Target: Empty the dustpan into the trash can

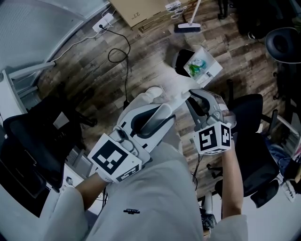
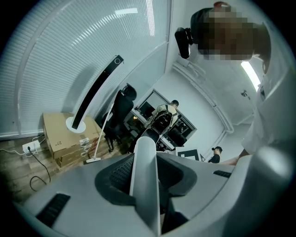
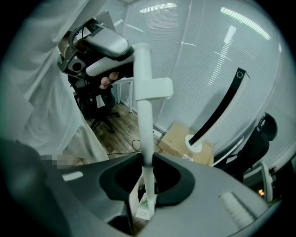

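**Loaded dustpan held by its handle at the trash can**

The dustpan [image 1: 208, 70] is a white tray seen at the far end of its long white handle [image 1: 176, 96], above the wooden floor [image 1: 141, 61]. Green and white litter [image 1: 197, 67] lies in the pan. In the right gripper view a scrap with green print shows below the jaws.

The trash can [image 1: 180, 57] is just beside the pan on its left. It shows as a dark round mouth with a pale rim, and the pan covers part of it. What is inside it cannot be made out, nor whether the pan touches the rim.

Both tools are clamped on the handle. The right gripper [image 1: 196, 96] holds it nearer the pan, and the left gripper [image 1: 162, 115] holds it further back. In each gripper view the white bar sits pinched between the jaws.

Further off, a broom [image 1: 188, 26] and a cardboard box [image 1: 141, 9] stand by the wall. A black cable [image 1: 120, 54] runs from a power strip [image 1: 103, 21]. A black office chair [image 1: 256, 141] is on the right, partly cut off by the frame edge. The person's pale clothing hides the floor below the grippers.
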A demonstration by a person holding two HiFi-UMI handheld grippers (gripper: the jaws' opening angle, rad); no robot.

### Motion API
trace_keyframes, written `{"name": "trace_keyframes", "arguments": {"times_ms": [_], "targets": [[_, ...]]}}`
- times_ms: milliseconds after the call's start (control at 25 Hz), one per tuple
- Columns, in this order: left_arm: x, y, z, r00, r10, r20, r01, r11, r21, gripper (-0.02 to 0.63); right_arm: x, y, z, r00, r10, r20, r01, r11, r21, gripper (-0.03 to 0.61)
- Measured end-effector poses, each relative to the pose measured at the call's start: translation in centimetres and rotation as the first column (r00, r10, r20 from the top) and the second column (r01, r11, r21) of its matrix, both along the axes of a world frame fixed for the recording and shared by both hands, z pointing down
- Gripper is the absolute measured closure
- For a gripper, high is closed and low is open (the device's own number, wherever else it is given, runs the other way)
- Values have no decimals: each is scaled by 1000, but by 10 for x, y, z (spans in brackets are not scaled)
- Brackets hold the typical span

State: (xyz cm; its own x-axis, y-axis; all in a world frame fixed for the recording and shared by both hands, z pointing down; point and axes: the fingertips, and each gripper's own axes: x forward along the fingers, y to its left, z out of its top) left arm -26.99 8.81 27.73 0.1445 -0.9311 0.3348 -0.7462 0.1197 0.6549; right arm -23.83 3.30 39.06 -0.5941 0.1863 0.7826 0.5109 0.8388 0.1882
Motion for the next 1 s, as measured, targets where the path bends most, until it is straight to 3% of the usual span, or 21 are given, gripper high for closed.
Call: {"name": "trace_keyframes", "arguments": {"times_ms": [1000], "targets": [[-12, 51, 27, 981, -143, -131, 141, 990, -27, 486, -11, 40, 17, 987, -146, -67, 147, 989, 24, 492]]}}
